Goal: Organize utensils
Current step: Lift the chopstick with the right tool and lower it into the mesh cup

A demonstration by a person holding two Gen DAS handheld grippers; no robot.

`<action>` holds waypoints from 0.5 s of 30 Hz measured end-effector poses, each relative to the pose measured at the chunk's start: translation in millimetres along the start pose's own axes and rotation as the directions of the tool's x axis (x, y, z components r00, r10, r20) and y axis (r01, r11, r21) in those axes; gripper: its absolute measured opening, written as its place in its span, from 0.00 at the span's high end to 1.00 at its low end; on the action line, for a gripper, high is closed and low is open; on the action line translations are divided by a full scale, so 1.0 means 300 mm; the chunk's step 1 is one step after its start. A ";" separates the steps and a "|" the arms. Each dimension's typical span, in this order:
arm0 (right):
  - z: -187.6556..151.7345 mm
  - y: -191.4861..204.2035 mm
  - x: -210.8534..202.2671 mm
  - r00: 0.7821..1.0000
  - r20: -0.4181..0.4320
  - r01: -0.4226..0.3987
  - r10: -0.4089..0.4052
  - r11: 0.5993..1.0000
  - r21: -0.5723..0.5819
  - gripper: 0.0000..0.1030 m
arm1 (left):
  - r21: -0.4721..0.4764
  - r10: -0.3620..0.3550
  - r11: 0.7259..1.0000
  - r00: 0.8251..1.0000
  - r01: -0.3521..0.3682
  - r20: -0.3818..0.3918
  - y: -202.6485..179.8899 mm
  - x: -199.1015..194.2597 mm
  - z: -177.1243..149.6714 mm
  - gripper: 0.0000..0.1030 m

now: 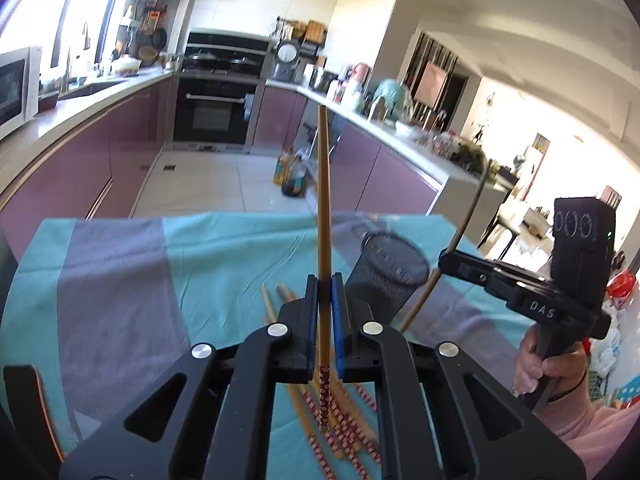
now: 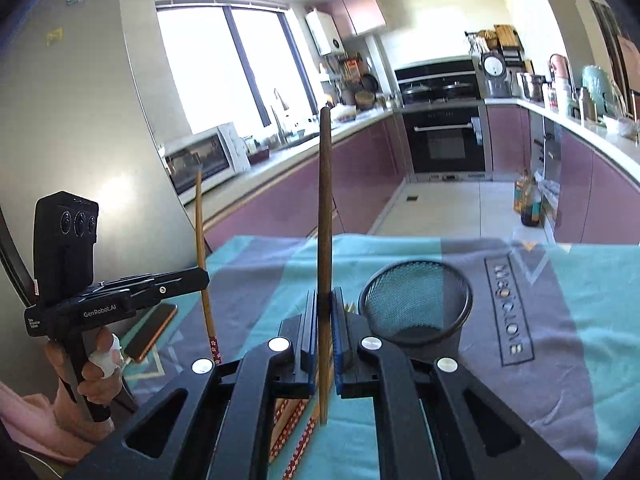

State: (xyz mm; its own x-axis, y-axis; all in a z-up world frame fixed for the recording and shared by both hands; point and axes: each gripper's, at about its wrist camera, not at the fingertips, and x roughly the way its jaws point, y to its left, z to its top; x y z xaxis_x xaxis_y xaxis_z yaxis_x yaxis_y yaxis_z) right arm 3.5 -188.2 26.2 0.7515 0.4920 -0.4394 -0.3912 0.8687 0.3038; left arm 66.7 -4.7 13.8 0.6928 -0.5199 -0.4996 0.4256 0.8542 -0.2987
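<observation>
Holding one chopstick upright in each closed jaws: left gripper (image 1: 325,284) has the light chopstick (image 1: 323,200), right gripper (image 2: 325,300) the dark chopstick (image 2: 325,208). Mesh cup (image 2: 416,304) sits just right of my right jaws, nearer that hand.

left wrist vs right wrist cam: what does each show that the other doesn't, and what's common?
Left wrist only: the right gripper from outside, clamped on a dark wooden chopstick, and the loose pile of light chopsticks with red patterned ends on the cloth.

Right wrist only: the left gripper from outside, the tall grey fridge, the black phone with an orange edge, and lettering printed on the cloth.

Both: the black mesh cup, the teal and grey tablecloth, the black oven, and the light chopstick pinched in the left gripper.
</observation>
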 end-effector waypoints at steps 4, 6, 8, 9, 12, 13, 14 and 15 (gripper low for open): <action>0.081 -0.018 -0.042 0.998 0.056 0.002 -0.001 1.000 -0.018 0.95 | 0.013 -0.037 0.999 0.996 0.036 0.078 -0.054 -0.033 0.094 0.93; 0.112 -0.021 -0.065 0.997 0.082 0.009 -0.006 0.999 -0.037 0.95 | 0.018 -0.057 0.998 0.993 0.055 0.108 -0.085 -0.032 0.143 0.93; 0.148 -0.024 -0.083 0.994 0.105 0.020 -0.014 0.998 -0.053 0.95 | 0.017 -0.072 0.997 0.989 0.070 0.130 -0.117 -0.030 0.194 0.93; 0.166 -0.023 -0.091 0.993 0.116 0.026 -0.019 0.998 -0.060 0.95 | 0.018 -0.083 0.997 0.986 0.081 0.145 -0.136 -0.025 0.222 0.93; 0.214 -0.035 -0.101 0.989 0.143 0.051 -0.040 0.996 -0.077 0.95 | 0.031 -0.099 0.995 0.980 0.096 0.171 -0.188 0.002 0.274 0.93; 0.227 -0.041 -0.101 0.987 0.150 0.063 -0.050 0.995 -0.081 0.95 | 0.031 -0.101 0.995 0.979 0.097 0.176 -0.205 0.015 0.287 0.93; 0.234 -0.044 -0.103 0.986 0.155 0.074 -0.060 0.994 -0.087 0.95 | 0.035 -0.102 0.995 0.979 0.098 0.178 -0.222 0.035 0.291 0.93; 0.243 -0.054 -0.098 0.985 0.157 0.090 -0.075 0.992 -0.091 0.95 | 0.036 -0.103 0.994 0.978 0.098 0.180 -0.240 0.057 0.305 0.93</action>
State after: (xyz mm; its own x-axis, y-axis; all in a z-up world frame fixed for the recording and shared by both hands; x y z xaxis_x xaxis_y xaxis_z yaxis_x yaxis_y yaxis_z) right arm 26.5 -220.8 95.8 0.8528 0.4108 -0.3224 -0.3690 0.9109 0.1846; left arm 100.9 -75.6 101.1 0.7385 -0.5978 -0.3119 0.5125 0.7982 -0.3165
